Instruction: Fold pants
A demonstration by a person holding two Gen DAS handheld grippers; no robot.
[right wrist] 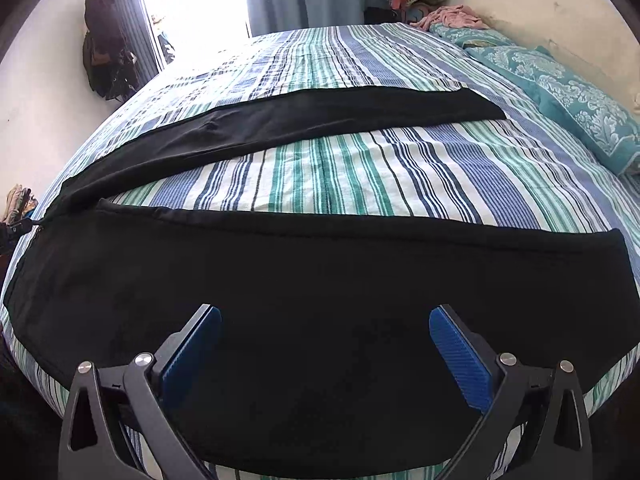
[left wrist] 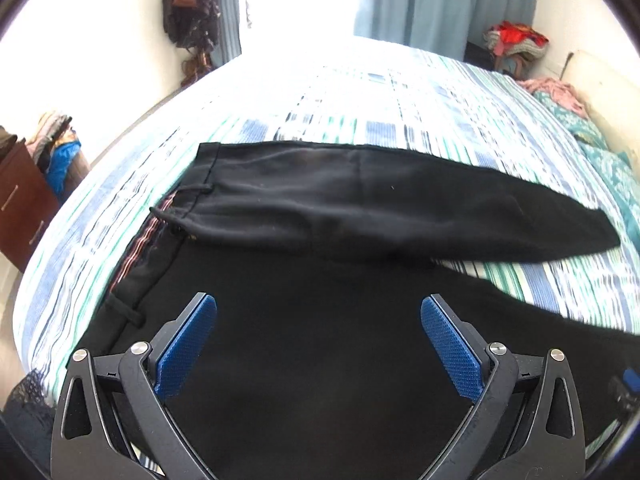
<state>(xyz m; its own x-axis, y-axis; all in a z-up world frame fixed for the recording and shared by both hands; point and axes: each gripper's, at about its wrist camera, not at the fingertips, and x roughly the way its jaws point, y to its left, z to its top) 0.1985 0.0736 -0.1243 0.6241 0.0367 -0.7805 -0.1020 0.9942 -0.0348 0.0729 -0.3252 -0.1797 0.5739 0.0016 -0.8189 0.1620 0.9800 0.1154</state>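
Black pants (left wrist: 320, 208) lie spread flat on a striped bed, legs apart in a V, waistband with a striped inner lining at the left. My left gripper (left wrist: 319, 312) is open and empty, hovering over the near leg close to the waistband. My right gripper (right wrist: 325, 324) is open and empty over the near leg (right wrist: 320, 280) toward its cuff end. The far leg (right wrist: 304, 116) stretches across the bed beyond a strip of bare sheet.
The striped bedsheet (right wrist: 360, 168) covers the bed. Teal patterned pillows (right wrist: 568, 96) lie at the right by the wall. A wooden dresser (left wrist: 20, 208) stands left of the bed. Clothes hang on the wall (left wrist: 188, 8), with curtains and a bright window behind.
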